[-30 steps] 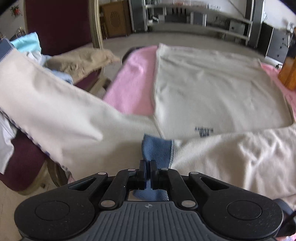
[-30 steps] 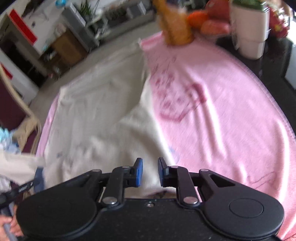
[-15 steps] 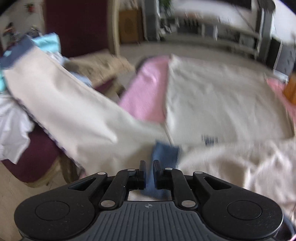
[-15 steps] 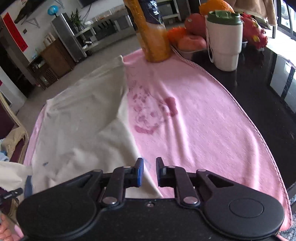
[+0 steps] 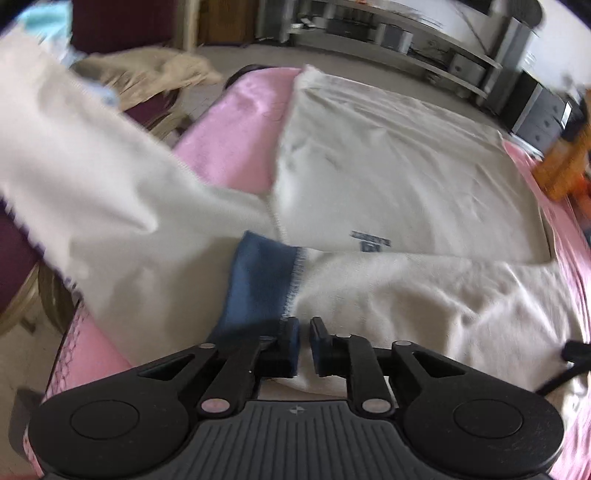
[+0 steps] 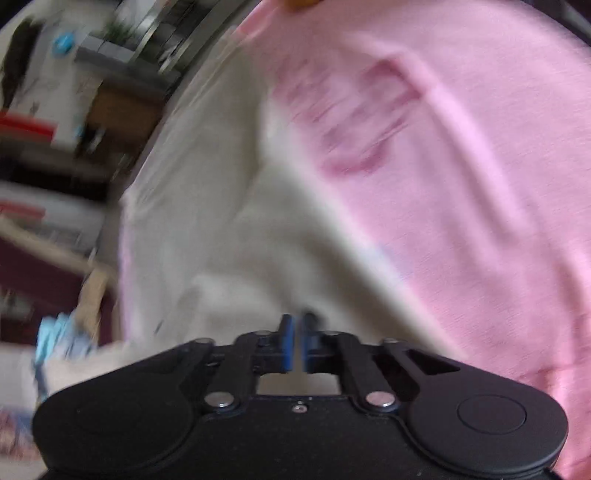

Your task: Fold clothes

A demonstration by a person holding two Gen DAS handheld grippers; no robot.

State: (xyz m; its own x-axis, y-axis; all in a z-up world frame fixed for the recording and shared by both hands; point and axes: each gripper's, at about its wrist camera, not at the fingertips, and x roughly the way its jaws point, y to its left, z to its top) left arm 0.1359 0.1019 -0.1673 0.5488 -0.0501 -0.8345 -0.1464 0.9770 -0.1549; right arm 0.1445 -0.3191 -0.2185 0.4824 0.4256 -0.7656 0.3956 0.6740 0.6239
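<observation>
A cream garment (image 5: 388,177) lies spread on a pink blanket (image 5: 236,133) over the table. Its near part (image 5: 424,295) is folded back, showing a blue collar band (image 5: 258,284), and one cream sleeve (image 5: 92,184) stretches off to the left. My left gripper (image 5: 303,343) hovers just over the collar, its jaws a small gap apart and holding nothing. In the blurred right wrist view my right gripper (image 6: 295,339) sits low over the cream garment (image 6: 221,229) near its edge with the pink blanket (image 6: 461,184); its jaws are nearly closed, cloth between them unclear.
A dark red chair (image 5: 122,26) piled with beige and light blue clothes (image 5: 147,74) stands left of the table. An orange bottle (image 5: 565,166) stands at the far right of the table. Grey shelving (image 5: 406,33) lines the back wall.
My left gripper has opened slightly and let go of the blue collar. My right gripper's jaws have narrowed and it has swung lower over the cream cloth, blurring the view.
</observation>
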